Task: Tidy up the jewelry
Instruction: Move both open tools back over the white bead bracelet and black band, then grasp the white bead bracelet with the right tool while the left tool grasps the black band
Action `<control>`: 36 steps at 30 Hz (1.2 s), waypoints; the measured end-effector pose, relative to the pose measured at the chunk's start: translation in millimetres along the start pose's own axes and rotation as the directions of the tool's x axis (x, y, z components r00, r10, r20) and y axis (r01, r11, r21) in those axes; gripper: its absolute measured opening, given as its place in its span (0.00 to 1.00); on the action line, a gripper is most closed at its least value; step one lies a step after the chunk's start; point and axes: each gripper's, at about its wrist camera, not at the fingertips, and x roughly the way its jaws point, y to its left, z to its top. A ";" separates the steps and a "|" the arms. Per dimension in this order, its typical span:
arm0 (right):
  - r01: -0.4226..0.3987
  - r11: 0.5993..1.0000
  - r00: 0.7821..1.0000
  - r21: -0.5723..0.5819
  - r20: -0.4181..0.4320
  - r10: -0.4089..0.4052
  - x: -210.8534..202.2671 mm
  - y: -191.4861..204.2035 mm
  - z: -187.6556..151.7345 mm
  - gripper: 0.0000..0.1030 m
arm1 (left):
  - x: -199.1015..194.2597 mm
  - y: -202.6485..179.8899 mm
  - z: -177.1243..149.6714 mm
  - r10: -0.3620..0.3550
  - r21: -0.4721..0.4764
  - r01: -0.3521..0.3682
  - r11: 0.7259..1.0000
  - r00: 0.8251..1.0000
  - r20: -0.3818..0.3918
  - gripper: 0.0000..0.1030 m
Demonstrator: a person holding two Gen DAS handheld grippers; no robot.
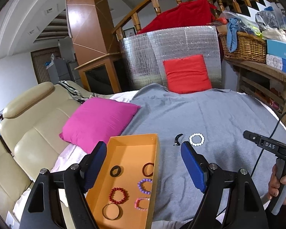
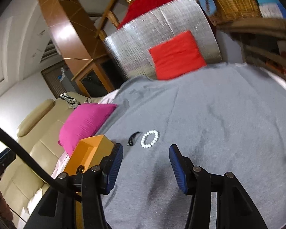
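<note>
Orange box (image 1: 154, 148) lengthwise away from viewer, white bracelet (image 1: 196, 139) flat

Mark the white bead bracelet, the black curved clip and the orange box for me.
white bead bracelet (image 2: 150, 139): right wrist view, on its beaded ring.
black curved clip (image 2: 133, 139): right wrist view, mid-curve.
orange box (image 1: 124, 156): left wrist view, bare floor inside.

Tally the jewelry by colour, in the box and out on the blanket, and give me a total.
In the orange box:
Black ring: 1
Dark brown bangle: 1
Purple bead bracelet: 1
Red bead bracelet: 1
Pink bead bracelet: 1
Gold bangle: 1
On the grey blanket:
White bead bracelet: 1
Black curved piece: 1
Total: 8
</note>
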 end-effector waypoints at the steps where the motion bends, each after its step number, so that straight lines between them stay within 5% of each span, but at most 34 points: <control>1: -0.005 1.000 1.000 0.014 -0.021 0.005 8.1 -2.3 0.4 0.53 | 3.4 -1.6 0.2 0.000 0.002 0.000 1.000 1.000 -0.005 0.78; 8: 0.013 1.000 0.990 0.000 -0.143 -0.013 66.4 -4.5 3.5 0.53 | 59.8 -5.8 -2.0 -0.055 -0.014 0.054 0.998 0.994 -0.090 0.78; 15: 0.073 0.997 0.954 -0.029 -0.290 -0.079 136.9 -23.5 8.1 0.53 | 135.9 -9.7 -3.7 -0.162 -0.077 0.147 0.986 0.957 -0.241 0.78; 24: 0.061 0.972 0.941 -0.226 -0.313 -0.132 214.0 -1.1 17.1 0.47 | 190.0 -31.1 7.4 -0.186 -0.059 0.176 0.983 0.931 -0.313 0.78; 30: 0.124 0.939 0.921 -0.319 -0.316 -0.229 249.9 -0.1 5.5 0.44 | 219.6 -47.7 7.6 -0.199 -0.051 0.194 0.980 0.917 -0.345 0.78; 34: 0.111 0.932 0.924 -0.344 -0.309 -0.224 249.7 1.1 4.4 0.12 | 238.8 -58.7 4.8 -0.205 -0.054 0.199 0.978 0.905 -0.373 0.78; 36: 0.096 0.939 0.924 -0.331 -0.322 -0.208 246.8 -2.4 5.6 0.11 | 249.6 -67.1 2.7 -0.212 -0.051 0.209 0.977 0.898 -0.386 0.78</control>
